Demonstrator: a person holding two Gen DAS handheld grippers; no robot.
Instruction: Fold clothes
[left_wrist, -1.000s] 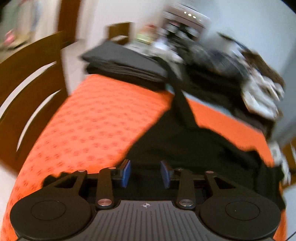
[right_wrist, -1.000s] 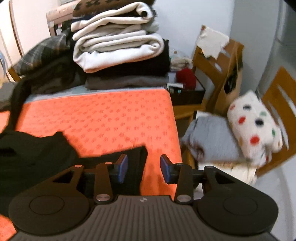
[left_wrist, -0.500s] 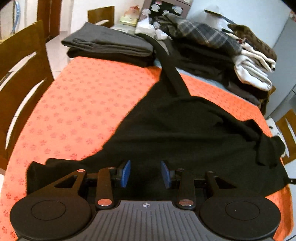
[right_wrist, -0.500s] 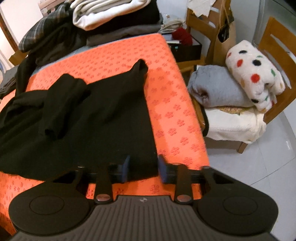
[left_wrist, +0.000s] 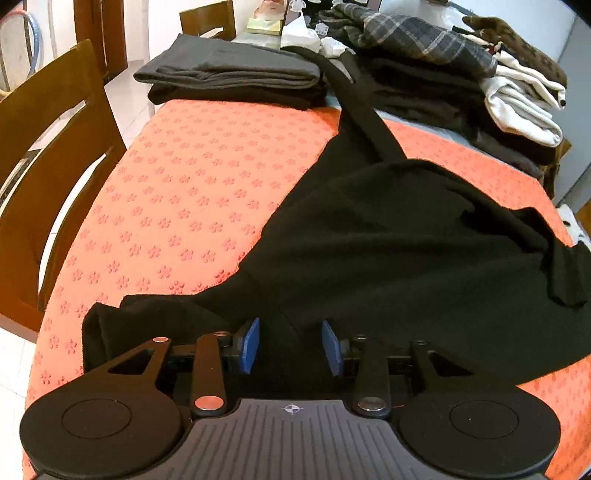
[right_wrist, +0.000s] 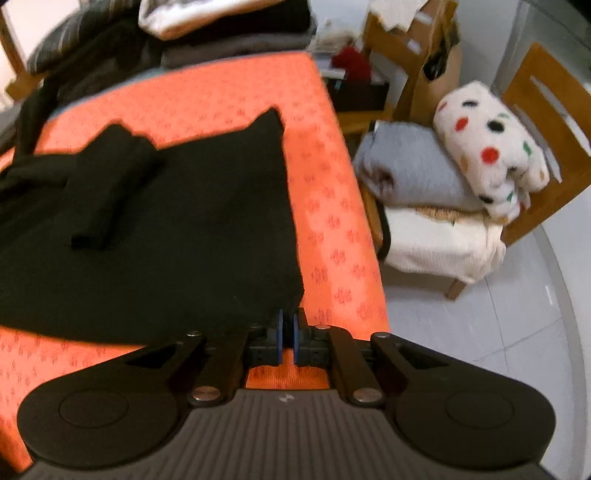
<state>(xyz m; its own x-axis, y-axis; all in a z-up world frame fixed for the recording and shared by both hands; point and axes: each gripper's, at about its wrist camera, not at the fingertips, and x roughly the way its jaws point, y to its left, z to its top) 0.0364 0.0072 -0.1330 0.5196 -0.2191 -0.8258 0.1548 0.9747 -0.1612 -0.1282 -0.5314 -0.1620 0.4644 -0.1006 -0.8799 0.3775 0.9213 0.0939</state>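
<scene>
Black garment (left_wrist: 388, 258) spread across orange tablecloth (left_wrist: 192, 192), near edge at both grippers.
Left gripper (left_wrist: 290, 347): blue pads wide apart, straddling garment's hem, nothing clamped. Right gripper (right_wrist: 286, 338): pads nearly closed at garment's near right corner (right_wrist: 284, 295); grip on cloth unclear.
</scene>
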